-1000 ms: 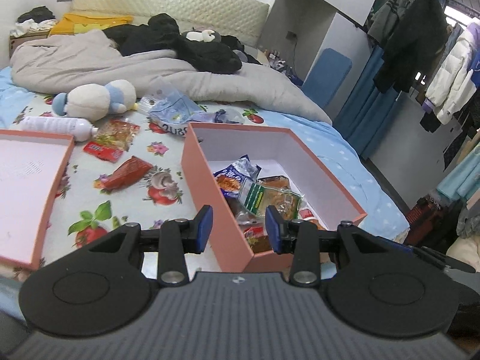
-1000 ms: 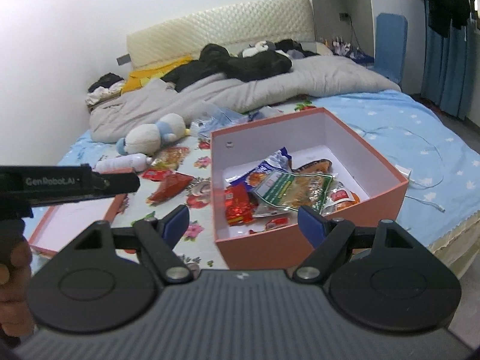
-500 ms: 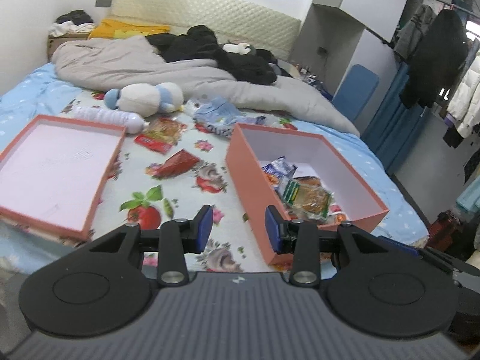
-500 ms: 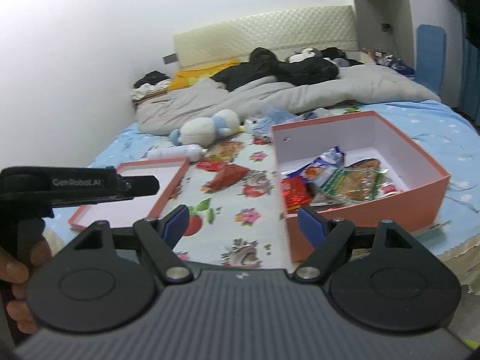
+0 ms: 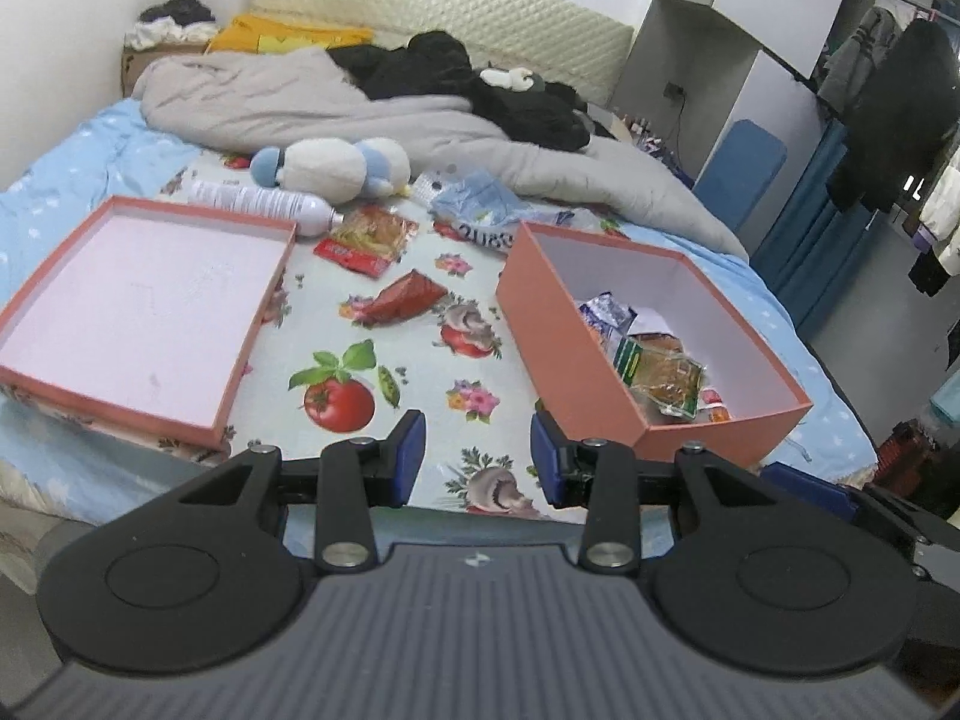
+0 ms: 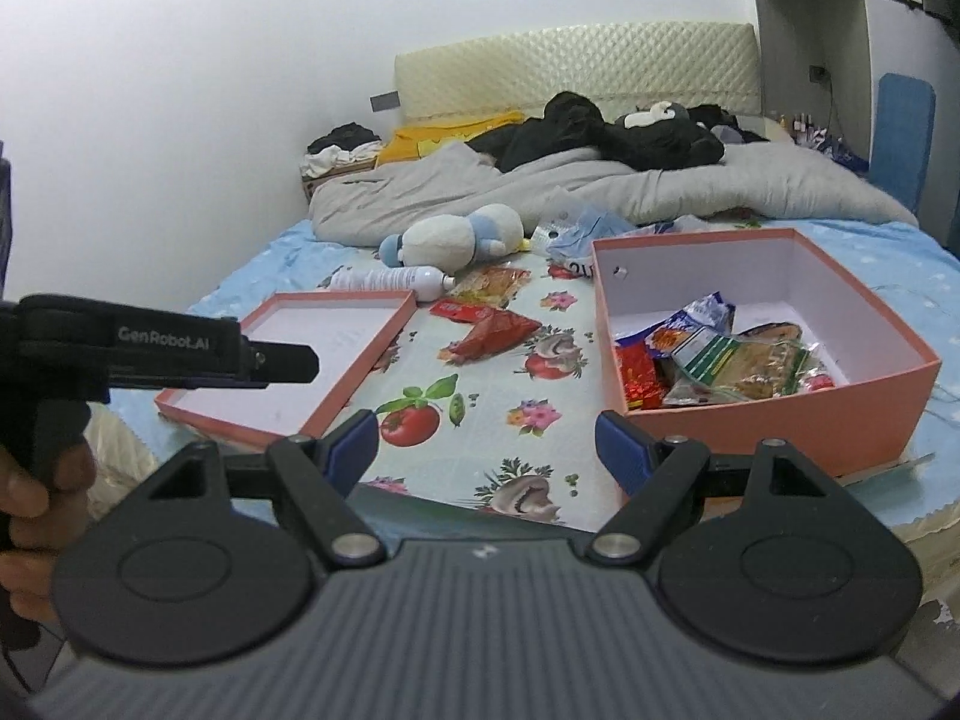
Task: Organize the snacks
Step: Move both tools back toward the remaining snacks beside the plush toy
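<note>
- The bed (image 5: 384, 372) carries a sheet printed with tomatoes, mushrooms and flowers; a grey duvet (image 5: 312, 102) hides its far part.
- The orange box (image 5: 576, 336) stands on the right of the sheet; several snack packets (image 6: 714, 354) lie inside, their print too small to read.
- The box lid (image 5: 138, 300) lies upturned on the left.
- A red packet (image 5: 408, 297) and a yellow-red packet (image 5: 369, 237) lie on the sheet between lid and box.
- A white bottle (image 5: 258, 202) lies beside a plush toy (image 5: 336, 168); its label cannot be read.
- The left gripper (image 5: 478, 456) has its jaws apart and empty; in the right wrist view its side reads "GenRobot.AI".
- The right gripper (image 6: 487, 450) is wide open, nothing between the pads.
</note>
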